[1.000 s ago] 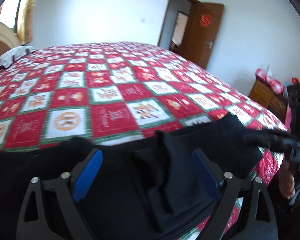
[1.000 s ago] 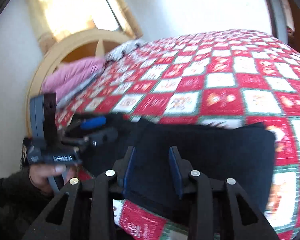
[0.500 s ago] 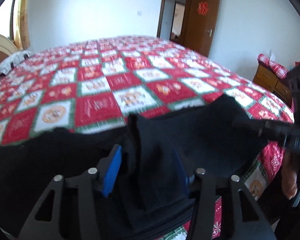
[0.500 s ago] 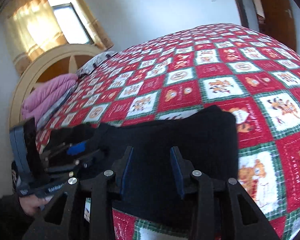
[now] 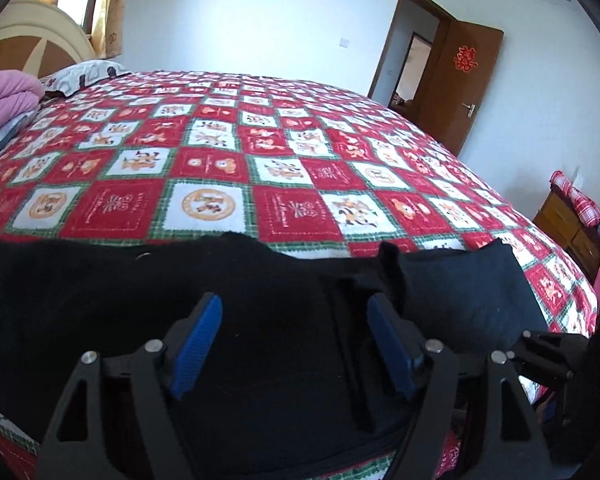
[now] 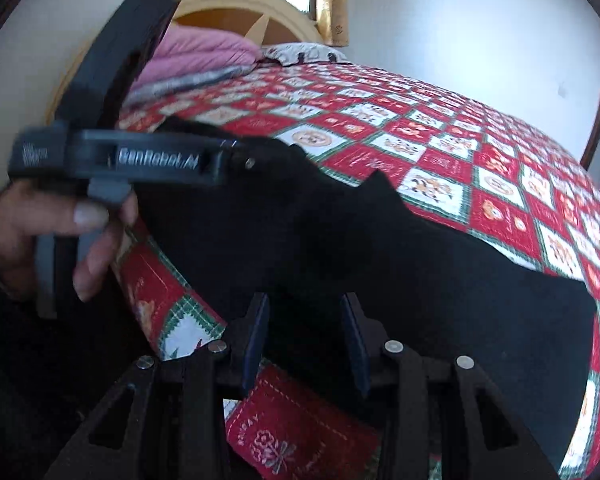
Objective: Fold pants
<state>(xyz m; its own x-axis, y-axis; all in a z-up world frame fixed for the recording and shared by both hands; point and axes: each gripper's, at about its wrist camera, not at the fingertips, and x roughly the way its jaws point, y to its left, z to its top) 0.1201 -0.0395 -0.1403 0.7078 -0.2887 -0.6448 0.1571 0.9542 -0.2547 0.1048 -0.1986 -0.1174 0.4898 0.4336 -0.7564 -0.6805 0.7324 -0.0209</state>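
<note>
The left hand-held gripper point(image 5: 294, 330) hovers over black pants point(image 5: 100, 304), its blue pads point(image 5: 196, 344) apart; the jaws have just been opening, gripping nothing. The right hand-held gripper point(image 6: 304, 342) stands partly open over the same pants, its pads clear of the cloth. The pants lie flat along the near edge of a bed with a red checked quilt point(image 5: 228, 160).

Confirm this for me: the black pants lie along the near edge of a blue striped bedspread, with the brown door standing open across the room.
One thing is wrong: the bedspread is not blue striped but a red, white and green check with printed squares, as the left wrist view shows. The black pants do lie along its near edge, and the brown door stands open across the room.
</note>
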